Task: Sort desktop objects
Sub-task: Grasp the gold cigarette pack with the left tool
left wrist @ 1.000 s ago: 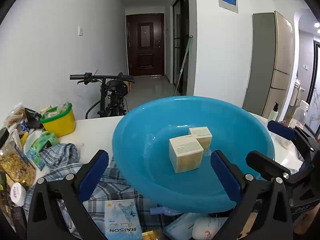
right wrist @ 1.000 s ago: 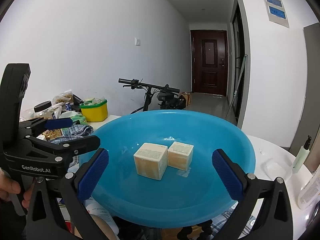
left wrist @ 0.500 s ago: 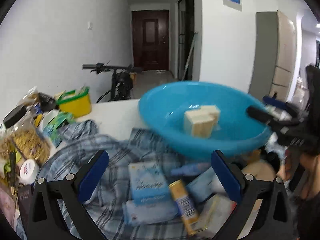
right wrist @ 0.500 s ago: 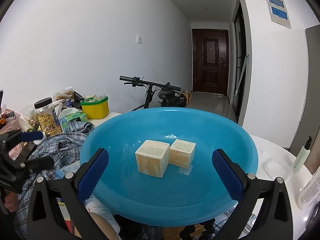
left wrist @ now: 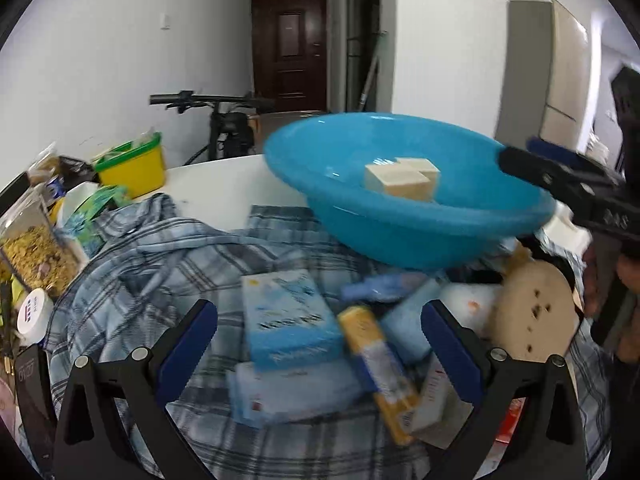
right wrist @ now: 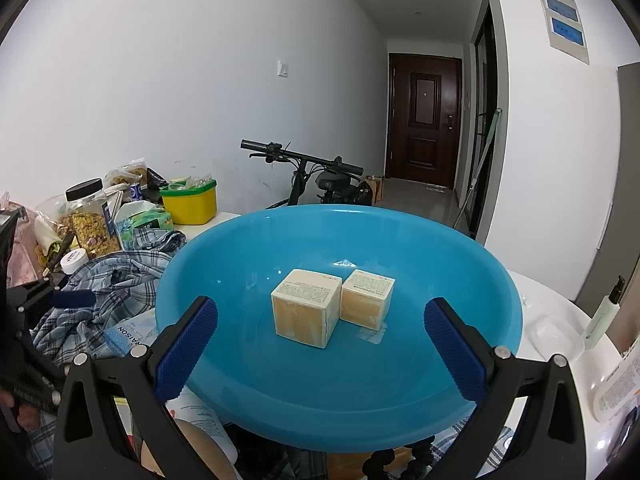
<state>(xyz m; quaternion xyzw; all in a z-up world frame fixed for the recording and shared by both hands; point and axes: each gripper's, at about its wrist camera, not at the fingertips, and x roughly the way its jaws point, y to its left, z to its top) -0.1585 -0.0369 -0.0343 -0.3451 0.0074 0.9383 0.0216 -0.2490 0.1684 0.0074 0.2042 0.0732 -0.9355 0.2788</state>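
**Left gripper swung off basin toward box pile; nothing grasped yet**

Two cream cartons [right wrist: 306, 307] [right wrist: 366, 298] sitting side by side, touching, on floor of blue basin [right wrist: 460, 392]. Basin resting tilted on clutter over plaid shirt [left wrist: 168, 264]. Unsorted items heaped in front of basin: blue-and-white box [left wrist: 286, 320], yellow tube-like pack [left wrist: 378, 364] lying diagonally beside it, pale flat packs underneath, round beige disc [left wrist: 532, 312] to the right. All motion-blurred in left view; labels unreadable there.

Left gripper [left wrist: 320, 352]: fingers spread wide, empty, now framing blue-and-white box and yellow pack. One second ago same view was filled by basin and cartons; half a second ago already dropped toward pile. Means: basin drop done, next pick being lined up, probably box or yellow pack. Judgement only.

Right gripper [right wrist: 320, 356]: fingers spread wide, empty, aimed at basin and cartons. View nearly unchanged across the second, so held steady. Left gripper body, earlier large at left edge of right view, now lower and further left.

Periphery: yellow tub [right wrist: 192, 204], cereal jar [right wrist: 90, 220], snack bags along left edge; pump bottle [right wrist: 604, 312] at right; bicycle [right wrist: 312, 184] behind table.

Risk: overlapping packs, possible double pick.
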